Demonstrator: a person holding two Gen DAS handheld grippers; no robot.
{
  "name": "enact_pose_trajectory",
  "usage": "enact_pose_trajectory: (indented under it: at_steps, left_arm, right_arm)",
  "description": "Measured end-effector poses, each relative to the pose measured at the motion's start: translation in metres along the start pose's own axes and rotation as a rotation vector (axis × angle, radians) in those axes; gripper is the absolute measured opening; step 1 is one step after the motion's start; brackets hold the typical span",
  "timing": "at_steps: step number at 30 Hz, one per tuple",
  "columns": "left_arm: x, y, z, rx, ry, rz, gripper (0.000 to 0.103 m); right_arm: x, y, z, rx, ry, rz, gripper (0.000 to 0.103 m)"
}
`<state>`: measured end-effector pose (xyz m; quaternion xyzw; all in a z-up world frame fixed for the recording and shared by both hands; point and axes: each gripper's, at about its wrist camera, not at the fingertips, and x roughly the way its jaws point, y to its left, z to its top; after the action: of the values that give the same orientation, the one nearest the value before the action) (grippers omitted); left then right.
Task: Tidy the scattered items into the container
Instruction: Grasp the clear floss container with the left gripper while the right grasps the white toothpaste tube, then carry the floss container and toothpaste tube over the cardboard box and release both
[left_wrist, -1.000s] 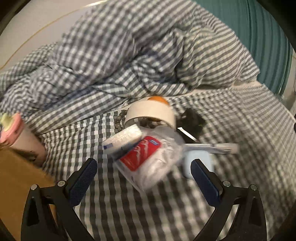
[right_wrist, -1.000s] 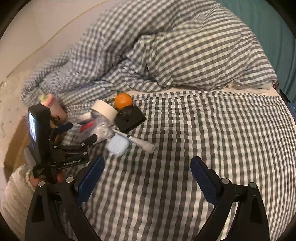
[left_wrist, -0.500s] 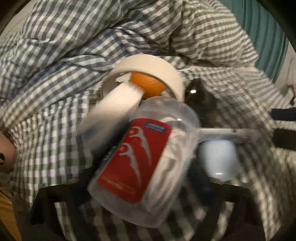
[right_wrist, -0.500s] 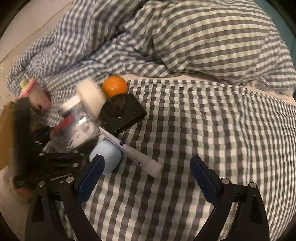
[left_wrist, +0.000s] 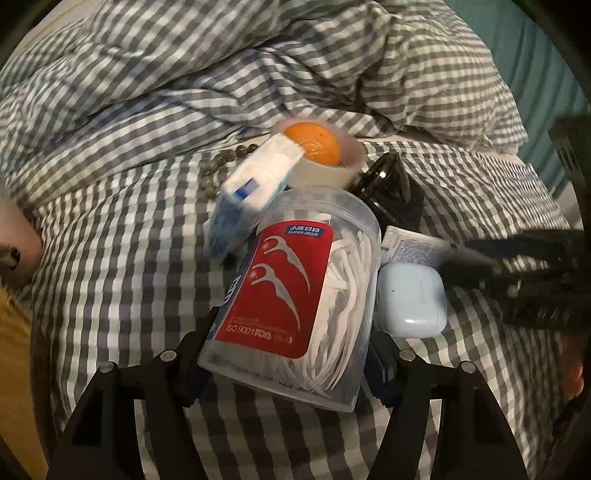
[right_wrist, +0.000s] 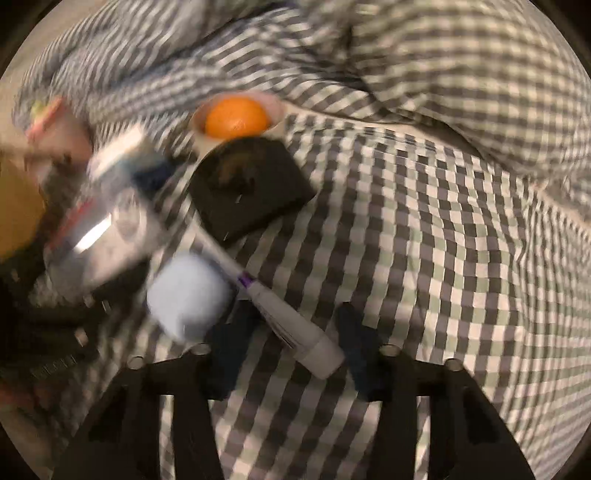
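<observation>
Step in hand: pickup. Your left tongs (left_wrist: 288, 354) pinch the floss-pick jar (left_wrist: 295, 295), lower centre; your right tongs (right_wrist: 291, 343), spread, straddle the tube (right_wrist: 284, 317). Next: squeeze, lift both to the container

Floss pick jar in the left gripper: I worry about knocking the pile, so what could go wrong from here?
The small white box leans on the floss pick jar; lifting may tip it off. The left gripper clamps only the jar's base, so it could slip. The right gripper straddles the tube beside the blue case and could bump it.
</observation>
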<state>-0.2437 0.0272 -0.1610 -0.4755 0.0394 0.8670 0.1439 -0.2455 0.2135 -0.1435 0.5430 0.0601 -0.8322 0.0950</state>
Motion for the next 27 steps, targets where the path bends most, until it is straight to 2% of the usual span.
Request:
enact_pose_trajectory:
  at_steps: [1,2,4,7,12,18,22,27]
  left_arm:
    - [-0.001,0.001,-0.001,-0.013,0.005,0.001,0.069]
    - [-0.004,0.001,-0.004,-0.025,0.001,0.01,0.068]
    - [-0.013,0.002,-0.009,-0.044,-0.007,0.028,0.068]
    - [-0.026,0.001,-0.013,-0.079,-0.003,0.06,0.065]
    - [-0.08,-0.002,-0.03,-0.161,-0.033,0.134,0.062]
    - [-0.162,-0.023,-0.059,-0.233,-0.074,0.128,0.061]
    - [-0.209,-0.042,-0.072,-0.206,-0.11,0.11,0.061]
    - [-0.256,-0.057,-0.088,-0.202,-0.152,0.125,0.061]
  right_arm:
    - [-0.002,0.006,-0.004,-0.018,0.001,-0.029,0.034]
    - [-0.006,0.007,-0.007,-0.01,-0.006,-0.038,0.026]
    - [-0.016,0.007,-0.012,0.036,-0.024,-0.019,0.019]
    - [-0.047,0.012,-0.027,0.083,-0.088,-0.057,0.019]
    - [-0.116,0.02,-0.061,0.153,-0.168,-0.01,0.019]
    - [-0.182,0.04,-0.094,0.225,-0.228,0.035,0.019]
    - [-0.225,0.058,-0.117,0.231,-0.279,0.043,0.019]
    - [-0.259,0.08,-0.144,0.213,-0.293,0.028,0.019]
